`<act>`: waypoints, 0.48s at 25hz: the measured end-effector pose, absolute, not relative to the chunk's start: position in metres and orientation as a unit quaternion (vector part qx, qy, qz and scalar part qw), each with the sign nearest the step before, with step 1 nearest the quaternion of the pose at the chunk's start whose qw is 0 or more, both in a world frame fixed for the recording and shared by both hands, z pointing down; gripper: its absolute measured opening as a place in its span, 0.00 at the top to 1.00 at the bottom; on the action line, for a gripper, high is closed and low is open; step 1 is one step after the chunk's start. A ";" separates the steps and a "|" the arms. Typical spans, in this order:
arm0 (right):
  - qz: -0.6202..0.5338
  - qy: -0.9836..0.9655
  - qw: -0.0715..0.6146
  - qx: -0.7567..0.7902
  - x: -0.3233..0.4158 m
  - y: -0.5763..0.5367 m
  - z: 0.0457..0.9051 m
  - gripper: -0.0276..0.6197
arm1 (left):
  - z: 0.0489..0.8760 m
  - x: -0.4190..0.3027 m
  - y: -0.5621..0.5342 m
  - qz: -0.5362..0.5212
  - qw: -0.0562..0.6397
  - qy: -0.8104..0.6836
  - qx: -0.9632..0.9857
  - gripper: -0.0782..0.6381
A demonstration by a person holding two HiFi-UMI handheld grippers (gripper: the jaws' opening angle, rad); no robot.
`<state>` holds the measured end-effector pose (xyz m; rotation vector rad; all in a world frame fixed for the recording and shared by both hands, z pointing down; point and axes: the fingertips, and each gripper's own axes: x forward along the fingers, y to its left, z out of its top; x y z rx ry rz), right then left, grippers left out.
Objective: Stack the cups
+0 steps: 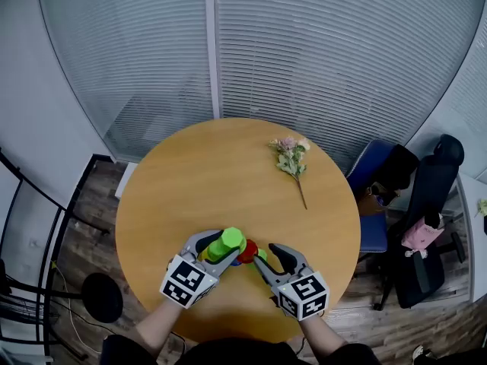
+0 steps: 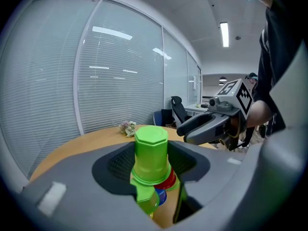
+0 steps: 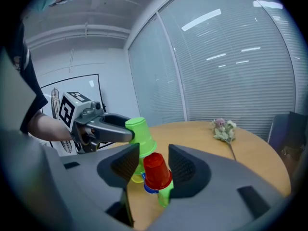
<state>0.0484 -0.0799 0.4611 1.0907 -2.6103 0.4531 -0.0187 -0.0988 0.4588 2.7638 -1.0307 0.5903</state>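
An upturned green cup (image 1: pixel 227 243) sits between the jaws of my left gripper (image 1: pixel 221 248), which is shut on it; in the left gripper view the green cup (image 2: pixel 151 153) fills the gap of the left gripper (image 2: pixel 151 160). My right gripper (image 1: pixel 260 254) is shut on an upturned red cup (image 1: pixel 247 251). The red cup (image 3: pixel 156 170) stands between that gripper's (image 3: pixel 154 167) pads. The two cups are almost touching above the table. Under them show a blue cup (image 3: pixel 150 189), another green cup (image 3: pixel 165 195) and a yellow one (image 3: pixel 137 178), partly hidden.
The round wooden table (image 1: pixel 228 166) carries a sprig of flowers (image 1: pixel 291 158) at its far right. Office chairs (image 1: pixel 426 204) stand to the right of the table. A glass wall with blinds (image 1: pixel 304 52) runs behind it.
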 end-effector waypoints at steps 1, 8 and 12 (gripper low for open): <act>0.157 -0.902 0.138 0.378 0.048 -0.078 0.461 0.65 | 0.462 -0.019 -0.097 0.200 0.067 -0.340 0.916 0.58; 0.156 -0.902 0.139 0.377 0.048 -0.073 0.461 0.65 | 0.476 -0.021 -0.095 0.211 0.071 -0.348 0.911 0.57; 0.157 -0.905 0.136 0.372 0.049 -0.072 0.461 0.65 | 0.477 -0.016 -0.096 0.208 0.073 -0.350 0.911 0.52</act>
